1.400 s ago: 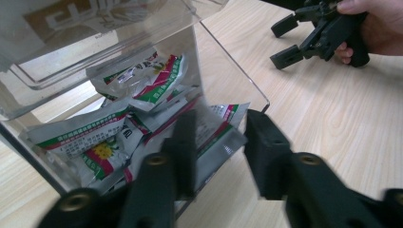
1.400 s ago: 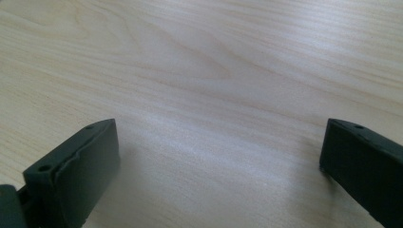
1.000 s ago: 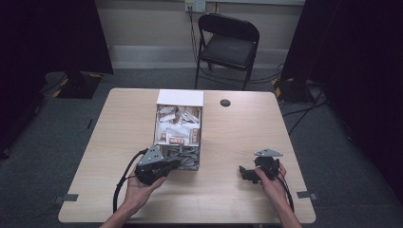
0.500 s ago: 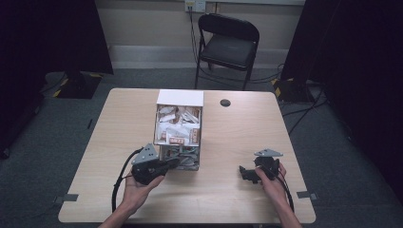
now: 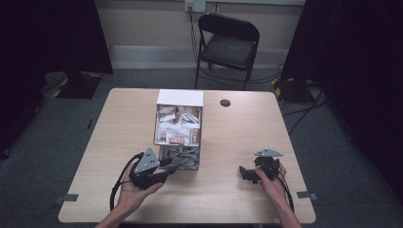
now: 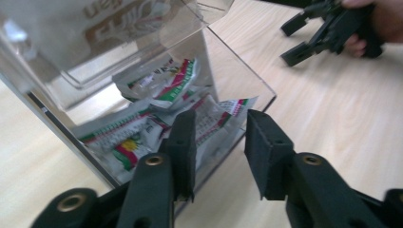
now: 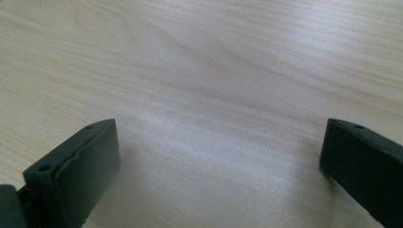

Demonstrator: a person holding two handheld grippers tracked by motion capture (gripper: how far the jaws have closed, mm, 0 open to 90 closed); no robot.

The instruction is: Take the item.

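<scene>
Over the preceding second the left gripper (image 5: 167,167) had drawn back slightly to the near left corner of the clear box (image 5: 179,132) of packets (image 6: 157,123), jaws apart and empty, suggesting no packet was yet extracted; the right gripper (image 5: 248,174), well right of the box, rested spread wide.

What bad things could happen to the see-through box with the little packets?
The left gripper is open at a lower corner of the clear plastic box of sachets, one jaw seemingly past the wall. A push might slide or tip the box. The jaws could also pinch the wall instead of a sachet.
</scene>
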